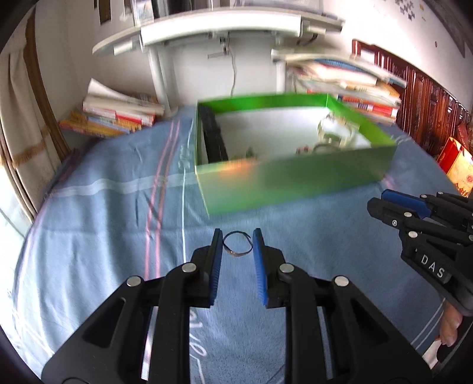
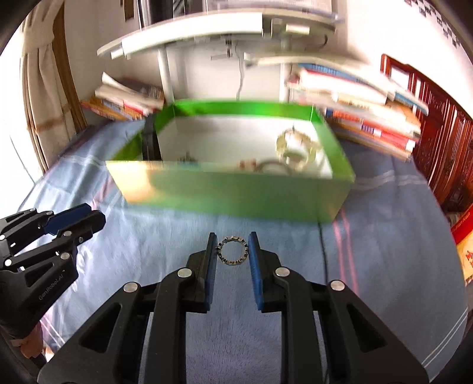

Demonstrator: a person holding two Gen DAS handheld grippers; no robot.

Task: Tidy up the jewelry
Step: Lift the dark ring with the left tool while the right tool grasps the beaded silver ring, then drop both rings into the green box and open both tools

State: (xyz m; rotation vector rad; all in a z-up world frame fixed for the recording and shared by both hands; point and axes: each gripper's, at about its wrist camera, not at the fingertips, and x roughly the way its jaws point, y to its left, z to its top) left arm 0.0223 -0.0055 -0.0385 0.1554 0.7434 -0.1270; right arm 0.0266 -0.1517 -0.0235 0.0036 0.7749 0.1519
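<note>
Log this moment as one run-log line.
left gripper: shut on thin ring | right gripper: shut on studded ring | green box: open, ahead on bed

Daylight is entering from the left in both views, overexposing the curtain (image 2: 44,76) area. Motion blur is smearing the green box (image 1: 295,180), the stacked books (image 2: 369,118) and the white desk (image 1: 221,26); nearby tongs are remaining sharp. Fisheye distortion is bending the edges, and dark vignetting is filling the corners.

Blue striped bedspread (image 1: 103,206), white desk (image 1: 207,26) against white wall, book stacks (image 2: 369,118), curtain (image 1: 17,118) at left.
</note>
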